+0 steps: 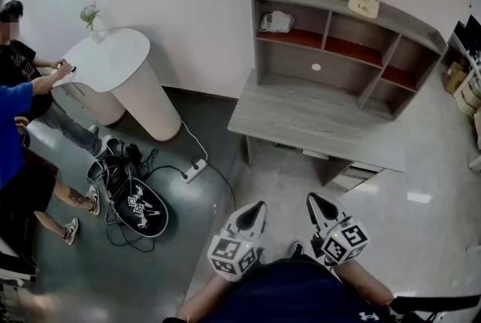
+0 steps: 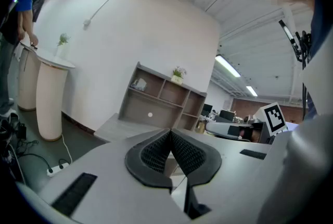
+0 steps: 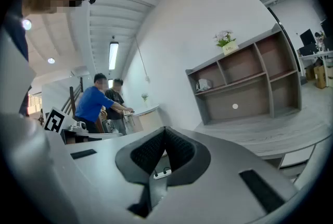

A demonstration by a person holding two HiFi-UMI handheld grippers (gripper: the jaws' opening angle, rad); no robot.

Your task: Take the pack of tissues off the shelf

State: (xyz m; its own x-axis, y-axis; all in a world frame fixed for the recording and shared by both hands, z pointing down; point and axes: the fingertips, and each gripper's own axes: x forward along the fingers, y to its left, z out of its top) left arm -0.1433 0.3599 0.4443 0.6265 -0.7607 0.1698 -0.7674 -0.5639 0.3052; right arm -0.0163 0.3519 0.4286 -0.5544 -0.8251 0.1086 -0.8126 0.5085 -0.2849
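The left gripper [image 1: 258, 209] is held low in front of the person, jaws pressed together with nothing between them. The right gripper [image 1: 314, 201] beside it is likewise closed and empty. Both are well apart from the shelf unit [image 1: 342, 66], with open floor and the desk top [image 1: 301, 119] between.

The pack of tissues [image 1: 276, 21] lies far ahead in the upper left compartment. It sits almost straight beyond the left gripper and off to the left of the right one, so the left looks slightly nearer. Its long side seems to run left to right along the shelf board, though it is too small to be sure.
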